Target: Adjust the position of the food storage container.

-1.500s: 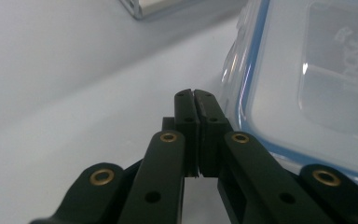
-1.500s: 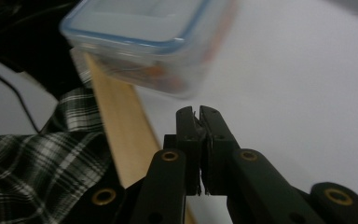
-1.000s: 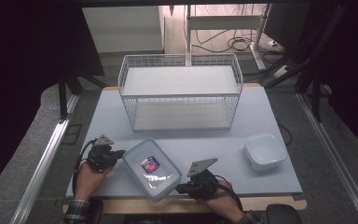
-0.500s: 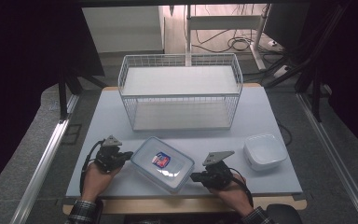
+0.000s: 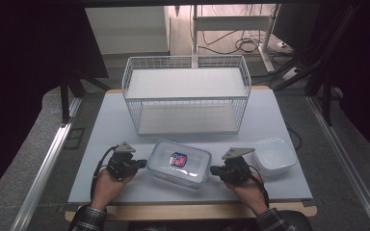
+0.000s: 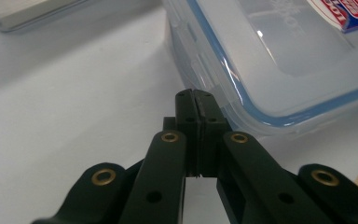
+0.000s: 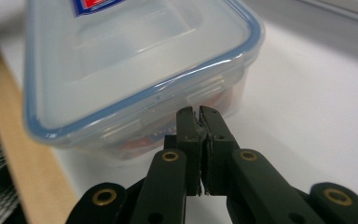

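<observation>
Clear lidded container, red-blue label unreadable, white table

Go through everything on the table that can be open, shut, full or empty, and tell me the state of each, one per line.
Clear food container: lid on, blue seal seated, flat on the table.
Wire basket: on its side, nothing in it.
White bowl: upright, empty.
Left claw: shut, tips against the container's side latch.
Right claw: shut, tips at the opposite side latch.
</observation>
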`<state>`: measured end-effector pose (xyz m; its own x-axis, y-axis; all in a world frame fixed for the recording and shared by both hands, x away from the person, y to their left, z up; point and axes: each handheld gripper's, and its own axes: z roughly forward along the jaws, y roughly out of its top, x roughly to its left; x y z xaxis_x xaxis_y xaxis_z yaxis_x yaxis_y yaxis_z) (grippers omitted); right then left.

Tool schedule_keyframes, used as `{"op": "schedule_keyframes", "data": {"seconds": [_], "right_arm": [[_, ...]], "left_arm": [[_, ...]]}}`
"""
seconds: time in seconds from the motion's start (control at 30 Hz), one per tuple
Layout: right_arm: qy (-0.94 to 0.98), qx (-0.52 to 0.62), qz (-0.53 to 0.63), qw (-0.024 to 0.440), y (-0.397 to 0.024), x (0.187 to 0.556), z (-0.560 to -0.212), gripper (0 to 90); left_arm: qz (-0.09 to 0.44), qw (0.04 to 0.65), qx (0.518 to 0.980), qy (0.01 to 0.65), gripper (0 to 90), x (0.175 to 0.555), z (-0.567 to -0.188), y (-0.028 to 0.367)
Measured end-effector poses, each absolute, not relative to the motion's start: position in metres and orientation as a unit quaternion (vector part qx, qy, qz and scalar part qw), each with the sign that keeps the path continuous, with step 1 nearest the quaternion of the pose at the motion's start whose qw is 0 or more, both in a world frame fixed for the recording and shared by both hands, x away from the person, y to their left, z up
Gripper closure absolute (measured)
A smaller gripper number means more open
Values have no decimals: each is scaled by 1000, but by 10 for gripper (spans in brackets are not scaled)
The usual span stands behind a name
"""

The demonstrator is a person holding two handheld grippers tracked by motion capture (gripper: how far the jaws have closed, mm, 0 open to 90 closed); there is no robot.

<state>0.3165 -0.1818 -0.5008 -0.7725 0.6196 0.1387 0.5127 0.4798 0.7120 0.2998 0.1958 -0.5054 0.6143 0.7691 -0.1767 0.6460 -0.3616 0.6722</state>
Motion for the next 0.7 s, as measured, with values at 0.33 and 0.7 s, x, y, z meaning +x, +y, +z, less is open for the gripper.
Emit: {"op": "schedule_keyframes", "data": {"seconds": [0.33, 0.7], "right_arm": [[834, 374, 391, 103, -195, 340, -494, 867], [836, 381, 381, 105, -195, 354, -495, 858]], "left_arm": [[73, 364, 832, 413, 895, 296, -506, 178], [70, 344, 848, 398, 862, 293, -509, 168]]}}
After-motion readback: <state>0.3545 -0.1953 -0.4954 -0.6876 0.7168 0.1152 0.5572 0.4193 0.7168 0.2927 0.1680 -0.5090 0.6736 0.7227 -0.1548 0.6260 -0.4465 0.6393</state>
